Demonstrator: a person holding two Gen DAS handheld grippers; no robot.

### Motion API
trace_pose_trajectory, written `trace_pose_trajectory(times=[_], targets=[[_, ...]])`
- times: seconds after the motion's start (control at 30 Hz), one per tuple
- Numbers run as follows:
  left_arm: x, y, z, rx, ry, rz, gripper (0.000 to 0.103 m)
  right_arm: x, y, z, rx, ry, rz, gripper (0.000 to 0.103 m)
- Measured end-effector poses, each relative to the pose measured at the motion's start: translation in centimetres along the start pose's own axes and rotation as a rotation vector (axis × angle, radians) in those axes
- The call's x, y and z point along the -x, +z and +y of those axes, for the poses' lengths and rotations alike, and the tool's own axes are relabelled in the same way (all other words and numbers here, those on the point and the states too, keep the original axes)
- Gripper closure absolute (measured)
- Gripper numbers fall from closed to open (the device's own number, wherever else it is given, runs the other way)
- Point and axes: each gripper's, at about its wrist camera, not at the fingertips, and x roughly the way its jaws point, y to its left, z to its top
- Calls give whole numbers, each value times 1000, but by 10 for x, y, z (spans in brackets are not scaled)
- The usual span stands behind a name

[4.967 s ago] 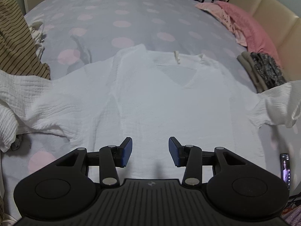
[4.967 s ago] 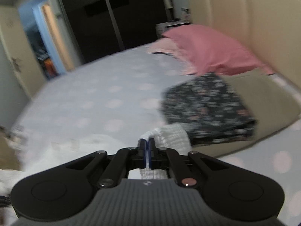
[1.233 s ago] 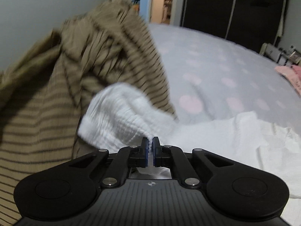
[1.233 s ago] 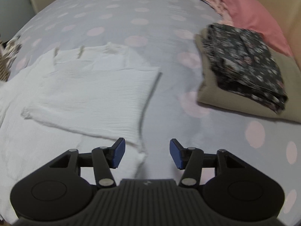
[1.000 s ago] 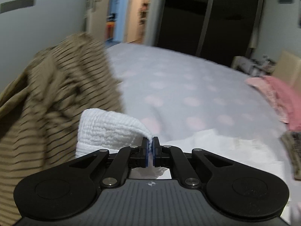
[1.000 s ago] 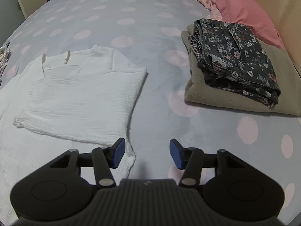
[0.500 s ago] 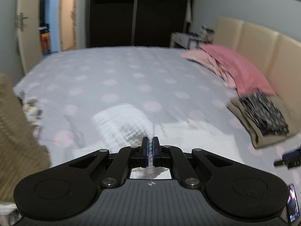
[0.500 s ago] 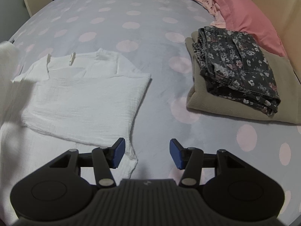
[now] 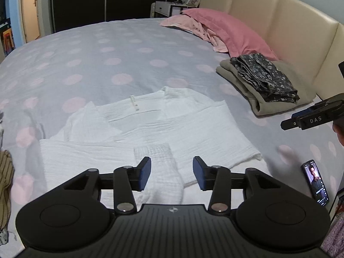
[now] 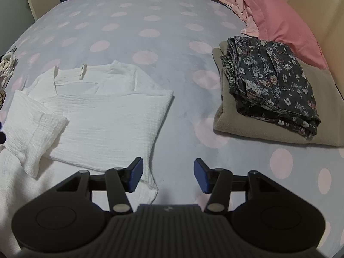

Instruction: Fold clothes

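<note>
White top (image 9: 193, 129) both views; phone (image 9: 316, 181) left view only.

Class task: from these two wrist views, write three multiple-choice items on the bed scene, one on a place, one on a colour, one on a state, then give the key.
1. The floral garment lies on:
A the beige folded garment
B the pillow
C the white top

2. The pillow is:
A grey
B pink
C green

3. The left gripper is:
A shut on a sleeve
B shut on nothing
C open

Key: 1 A, the floral piece sits atop the beige one. 2 B, it shows pink by the headboard. 3 C, its fingers stand apart over the white top.
</note>
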Motion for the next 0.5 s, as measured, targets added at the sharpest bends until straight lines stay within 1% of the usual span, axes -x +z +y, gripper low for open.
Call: trace_pose_trajectory(times=[0.1, 0.27, 0.4, 0.5], targets=[[0, -6, 14, 26, 35, 18, 62, -5, 3, 4, 0, 1, 9, 47], [5, -15, 50, 107, 126, 52, 61, -18, 10, 21, -8, 35, 37, 47], [9, -23, 79, 174, 200, 79, 60, -29, 20, 46, -27, 127, 46, 47], [12, -29, 101, 224, 256, 99, 60, -37, 26, 70, -17, 201, 35, 47]])
